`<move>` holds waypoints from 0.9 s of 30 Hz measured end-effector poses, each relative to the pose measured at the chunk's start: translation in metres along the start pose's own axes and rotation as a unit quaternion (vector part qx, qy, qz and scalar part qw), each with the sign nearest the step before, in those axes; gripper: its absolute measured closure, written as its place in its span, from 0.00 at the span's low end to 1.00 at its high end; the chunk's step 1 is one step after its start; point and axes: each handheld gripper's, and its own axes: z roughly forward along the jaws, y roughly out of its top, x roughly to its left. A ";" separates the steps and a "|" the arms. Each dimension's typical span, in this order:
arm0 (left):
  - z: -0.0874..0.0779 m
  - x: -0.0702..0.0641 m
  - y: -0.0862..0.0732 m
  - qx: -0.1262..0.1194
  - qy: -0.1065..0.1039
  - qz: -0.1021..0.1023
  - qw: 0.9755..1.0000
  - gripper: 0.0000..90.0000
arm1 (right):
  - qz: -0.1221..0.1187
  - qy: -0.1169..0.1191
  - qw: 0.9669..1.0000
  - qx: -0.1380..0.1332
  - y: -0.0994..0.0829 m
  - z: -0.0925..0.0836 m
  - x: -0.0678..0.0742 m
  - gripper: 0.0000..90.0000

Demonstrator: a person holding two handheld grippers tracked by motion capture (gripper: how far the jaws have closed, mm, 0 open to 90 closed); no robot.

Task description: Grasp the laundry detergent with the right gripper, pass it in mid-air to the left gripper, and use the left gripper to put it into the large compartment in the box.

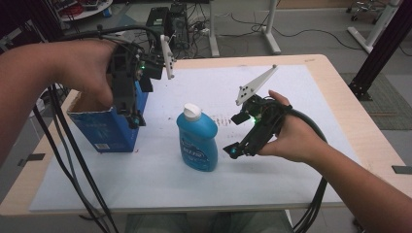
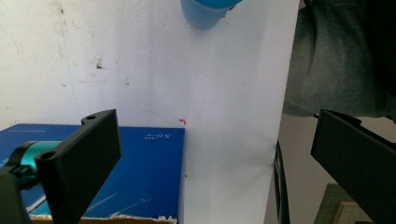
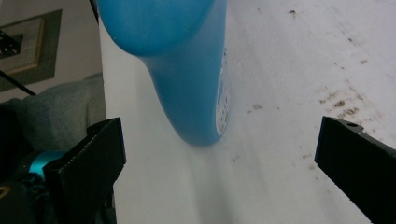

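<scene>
Near the table's middle, the blue detergent bottle is standing upright; the right gripper, jaws wide, should be squaring onto its body while the left gripper is hovering wide over the blue carton.

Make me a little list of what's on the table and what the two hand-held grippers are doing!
bottle: blue bottle with white cap, upright, mid-table
box: blue box, open top, left of the bottle
left hand-held gripper: open, above the box's right edge
right hand-held gripper: open, just right of the bottle, not touching
surface: white sheet on the table
</scene>
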 end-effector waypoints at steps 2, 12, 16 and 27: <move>0.000 0.000 0.000 0.001 -0.001 -0.001 1.000 0.02 | 0.001 0.000 1.000 -0.011 0.000 0.005 0.001 0.01; 0.000 -0.001 -0.001 -0.002 0.001 -0.002 1.000 0.02 | -0.001 0.005 0.999 -0.043 -0.002 0.031 0.008 0.01; -0.001 -0.001 -0.002 -0.002 0.001 -0.002 1.000 0.02 | -0.001 0.005 0.998 -0.055 -0.001 0.041 0.011 0.01; 0.000 -0.001 -0.005 0.000 0.000 -0.004 1.000 0.02 | 0.014 -0.006 0.995 -0.094 0.000 0.061 0.012 0.01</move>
